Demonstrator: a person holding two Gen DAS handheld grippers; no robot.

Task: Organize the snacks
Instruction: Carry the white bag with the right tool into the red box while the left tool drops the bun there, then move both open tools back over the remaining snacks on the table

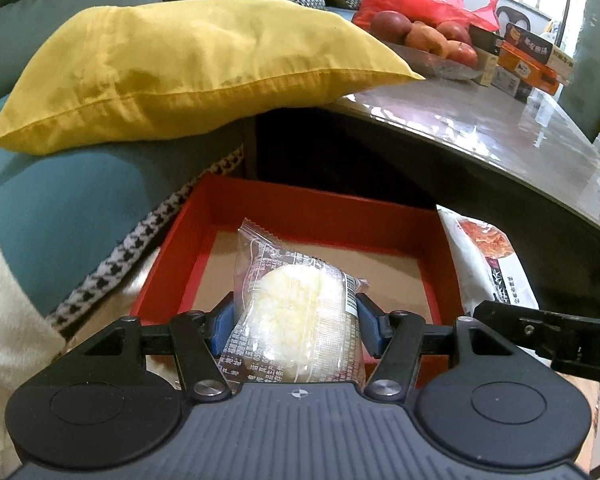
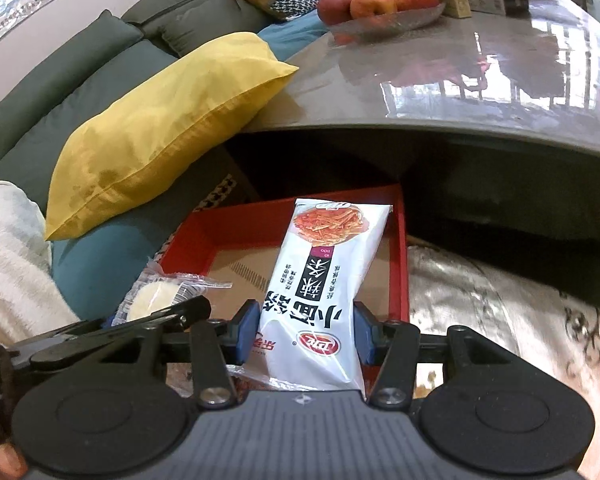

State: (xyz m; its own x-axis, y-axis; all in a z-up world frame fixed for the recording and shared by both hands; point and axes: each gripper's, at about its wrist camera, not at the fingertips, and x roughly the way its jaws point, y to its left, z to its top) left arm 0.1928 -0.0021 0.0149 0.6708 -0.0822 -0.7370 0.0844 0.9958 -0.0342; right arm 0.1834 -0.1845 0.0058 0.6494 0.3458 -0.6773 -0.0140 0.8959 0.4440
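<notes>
Snacks in both claws here, and the shallow red cardboard box with its brown floor (image 1: 260,208) sits right below and ahead of them. The left claw (image 1: 296,322) is clamped on a clear plastic packet holding a round pale-yellow pastry (image 1: 296,304), blue pads pressing either side, packet standing tall with its crimped top pointing away over the box. The right claw (image 2: 306,328) is clenched on a long white snack bag printed with red shredded strips (image 2: 324,276), its long axis running straight out from the claw, far end reaching over the box's back wall.

Here's what matters: the box lies forward and down from both claws, and its floor looks bare, so there's open room. The left claw hangs over the box's left half, the right claw over the right half, so each looks set for its own side. They're just beside each other, though; the right claw's frame shows at the edge of the left wrist view, so crowding is my worry.

Edges to watch: the dark overhang of the glossy grey desk (image 2: 480,92) looms behind the box, the big yellow fabric cushion (image 1: 188,68) to the left. The long bag may need laying flat to clear the back wall.
</notes>
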